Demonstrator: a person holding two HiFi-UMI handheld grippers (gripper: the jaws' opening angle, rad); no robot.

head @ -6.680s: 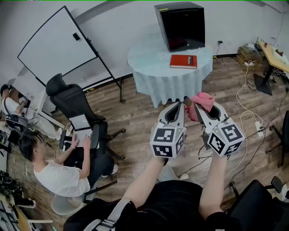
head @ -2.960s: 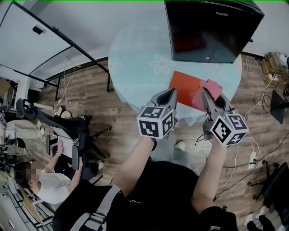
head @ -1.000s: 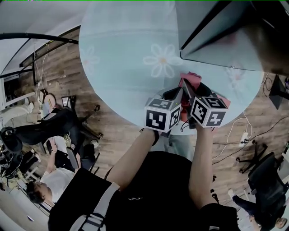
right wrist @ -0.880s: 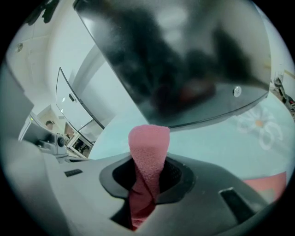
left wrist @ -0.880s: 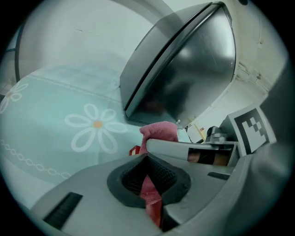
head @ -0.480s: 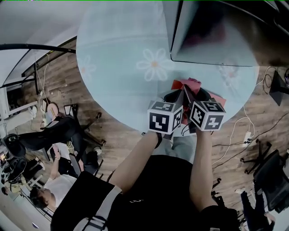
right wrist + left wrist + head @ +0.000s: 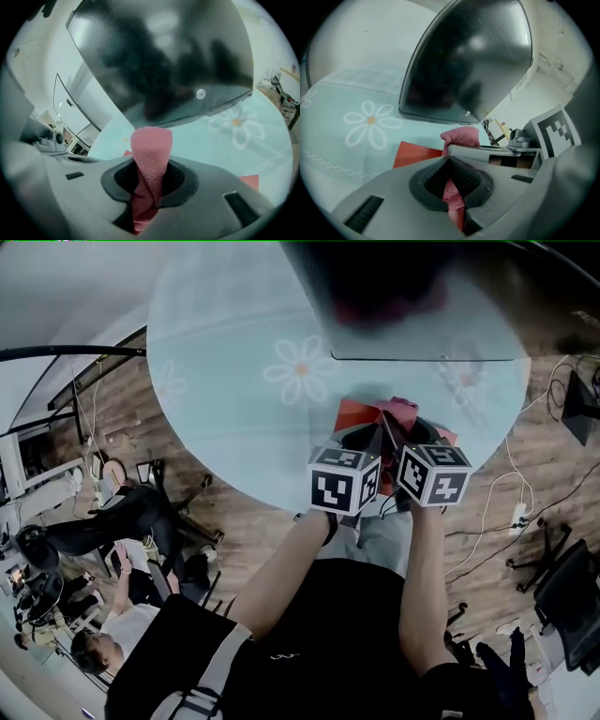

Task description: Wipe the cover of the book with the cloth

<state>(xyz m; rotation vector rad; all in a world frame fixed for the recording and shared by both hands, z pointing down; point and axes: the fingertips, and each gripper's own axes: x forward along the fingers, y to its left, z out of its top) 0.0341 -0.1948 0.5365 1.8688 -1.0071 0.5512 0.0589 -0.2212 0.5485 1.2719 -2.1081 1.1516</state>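
A red book [image 7: 351, 413] lies on the round pale-blue table [image 7: 234, 399], in front of a black box. Both grippers hover over it, side by side, their marker cubes almost touching. My right gripper [image 7: 401, 430] is shut on a pink cloth [image 7: 405, 409]. In the right gripper view, the cloth [image 7: 151, 145] stands up out of the jaws of the right gripper [image 7: 150, 165]. My left gripper [image 7: 372, 434] has its jaws together, and a strip of the same cloth shows between them in the left gripper [image 7: 451, 162]. The cloth [image 7: 461, 136] bunches above the book [image 7: 417, 154].
The black box [image 7: 412, 296] fills the table's far side just beyond the book and looms over both grippers [image 7: 473, 61]. The tablecloth has white flower prints [image 7: 300, 367]. Office chairs, cables and seated people are on the wooden floor [image 7: 122, 427] around the table.
I have walked up to the table with the cloth in the right gripper. In the last second both grippers stay close together over the book while the view shifts slightly.
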